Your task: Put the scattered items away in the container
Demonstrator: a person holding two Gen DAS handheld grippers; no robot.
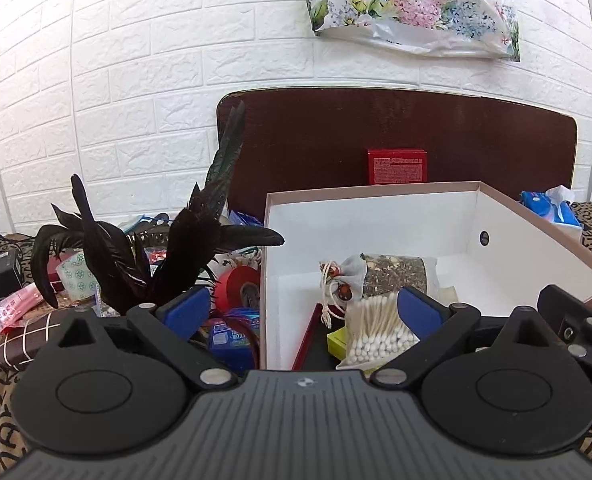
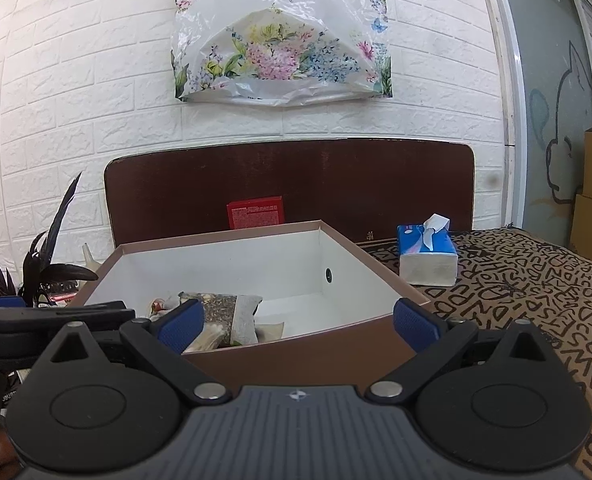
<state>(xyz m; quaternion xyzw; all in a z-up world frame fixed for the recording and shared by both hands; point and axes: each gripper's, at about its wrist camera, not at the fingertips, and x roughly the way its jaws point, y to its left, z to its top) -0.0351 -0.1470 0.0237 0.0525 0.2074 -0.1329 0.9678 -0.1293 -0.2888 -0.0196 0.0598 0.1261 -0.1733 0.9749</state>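
Cardboard box (image 1: pixel 496 216) sits open-topped just ahead of both tongs to receive clutter; herb sachet (image 1: pixel 380 276) and cotton swabs (image 1: pixel 376 332) already lie inside. Black feathers (image 1: pixel 107 256) and red tape roll (image 1: pixel 235 288) wait beyond the left tongs (image 1: pixel 304 308). Left and right tongs (image 2: pixel 296 320) hang spread, empty.

Your left gripper (image 1: pixel 304 312) sits level with its blue-padded fingers spread wide, nothing between them. At its 3 o'clock, your right gripper (image 2: pixel 296 320) is level too, equally wide and empty.
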